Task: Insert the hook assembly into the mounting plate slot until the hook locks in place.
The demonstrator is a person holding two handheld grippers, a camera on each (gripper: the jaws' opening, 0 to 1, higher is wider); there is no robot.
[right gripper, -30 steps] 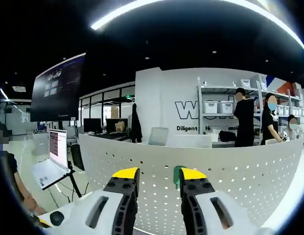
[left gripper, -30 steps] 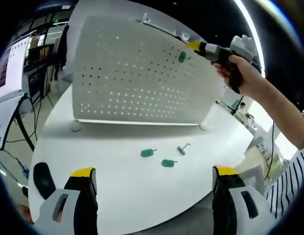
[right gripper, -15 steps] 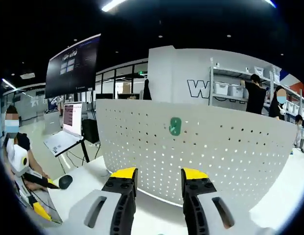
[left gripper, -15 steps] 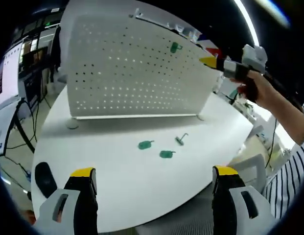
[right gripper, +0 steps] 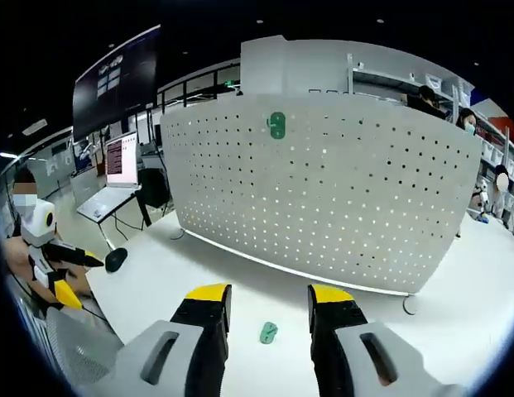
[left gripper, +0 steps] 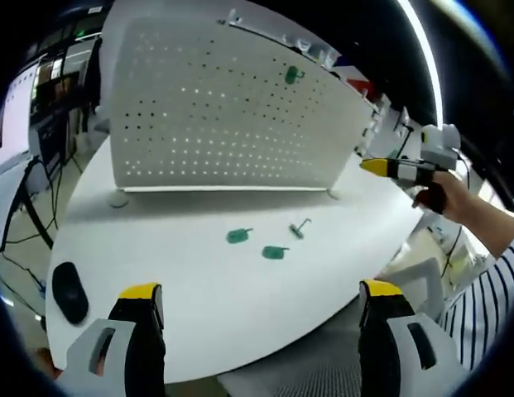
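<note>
White round table, upright pegboard

In the right gripper view, the green hook mounted high on the pegboard is too small to show how it seats in the holes. Lower centre, a second green hook on the counter lies between the right gripper's fingers, its shape unclear. In the left gripper view, the small metal piece mid-frame is too tiny to identify, and the counter's near edge is cut off behind the left gripper's fingers.
</note>
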